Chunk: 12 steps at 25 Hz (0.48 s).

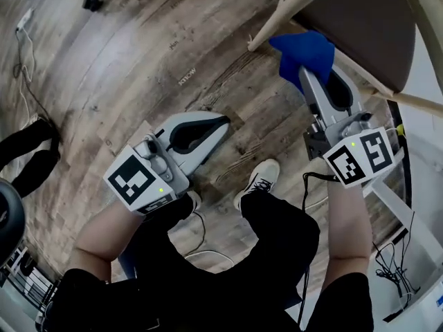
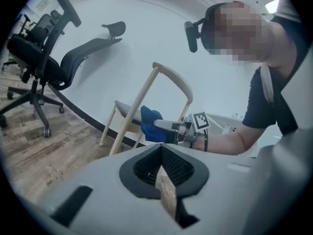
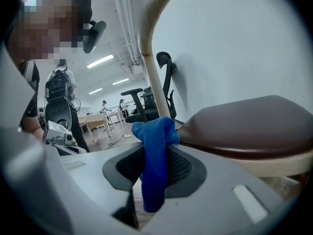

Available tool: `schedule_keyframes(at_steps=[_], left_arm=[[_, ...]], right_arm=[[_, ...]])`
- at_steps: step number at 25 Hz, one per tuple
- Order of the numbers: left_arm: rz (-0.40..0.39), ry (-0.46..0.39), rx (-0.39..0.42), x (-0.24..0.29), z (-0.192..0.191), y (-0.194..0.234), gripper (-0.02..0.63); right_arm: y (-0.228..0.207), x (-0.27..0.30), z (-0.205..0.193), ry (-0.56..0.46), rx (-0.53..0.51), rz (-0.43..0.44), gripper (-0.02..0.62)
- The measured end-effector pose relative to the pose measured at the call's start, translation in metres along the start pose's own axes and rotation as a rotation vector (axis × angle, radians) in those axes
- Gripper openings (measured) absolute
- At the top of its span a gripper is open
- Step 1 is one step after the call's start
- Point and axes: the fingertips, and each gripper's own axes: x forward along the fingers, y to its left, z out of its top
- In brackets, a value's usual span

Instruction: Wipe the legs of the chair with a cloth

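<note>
Two hand-held grippers observed, only one engaged at the chair.
Right hand-held gripper [image 1: 304, 75] is pinching a blue cloth [image 1: 302, 52], a fold standing proud of the jaws, presumably so fabric and not plastic meets the wood. The cloth sits under the edge of the brown seat [image 1: 360, 19], just beside the pale wooden chair leg [image 1: 277, 25]; contact with the leg cannot be confirmed. Left hand-held gripper [image 1: 220, 122] hangs low over the wooden floor [image 1: 138, 61], jaws pressed together on nothing, apparently kept clear as a spare. Surroundings: the person's shoe [image 1: 257, 182] between the two tools, loose cables [image 1: 391, 258] on the right, a black office chair [image 2: 36, 62] well apart by the wall. In my judgement, the seat overhang hampers access to the leg's upper end.
</note>
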Motion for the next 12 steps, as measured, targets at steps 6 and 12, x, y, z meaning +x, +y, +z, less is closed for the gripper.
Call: schedule_keyframes(at_steps=[6,12], left_arm=[[-0.083,0.006,0.017,0.025,-0.006,0.015,0.005],[-0.085,-0.022,0.158,0.038,0.007,0.034,0.005]], right_arm=[[-0.031,0.03,-0.02,-0.035,-0.003,-0.012,0.112],[-0.038,0.048,-0.037,-0.065,-0.077,0.034,0.112]])
